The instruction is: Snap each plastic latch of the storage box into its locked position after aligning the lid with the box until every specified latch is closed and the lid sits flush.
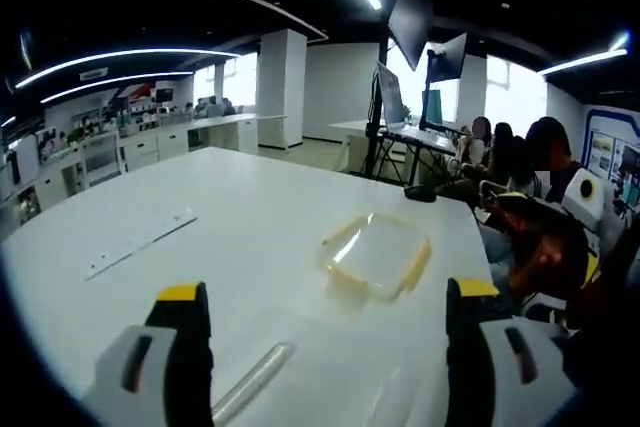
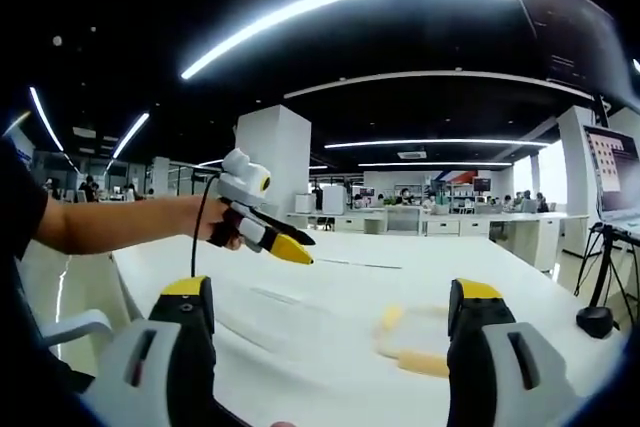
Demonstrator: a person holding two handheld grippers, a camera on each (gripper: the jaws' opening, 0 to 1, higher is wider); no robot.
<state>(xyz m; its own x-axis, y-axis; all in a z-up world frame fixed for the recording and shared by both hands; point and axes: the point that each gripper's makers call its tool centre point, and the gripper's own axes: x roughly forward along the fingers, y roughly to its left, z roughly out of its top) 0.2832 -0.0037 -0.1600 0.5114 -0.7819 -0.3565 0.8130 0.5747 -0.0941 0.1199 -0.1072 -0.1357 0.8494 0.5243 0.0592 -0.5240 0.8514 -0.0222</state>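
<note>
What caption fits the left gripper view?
Open left tool hovers above a clear lid with yellow latches on a white table.

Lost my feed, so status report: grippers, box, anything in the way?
Left gripper and right gripper open, empty, above the table. Storage box lying ahead, untouched. Ruler-like strip off to the side.

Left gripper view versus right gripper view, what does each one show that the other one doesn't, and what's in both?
Left gripper view: a long white strip lying flat on the table, seated people at the table's far side, and monitors on a stand behind them.

Right gripper view: the left gripper held above the table in a person's hand, forearm stretching in from the left.

Both: the white table, a clear storage box lid with yellow latches resting on it, blurred in the right gripper view, and ceiling light strips.
</note>
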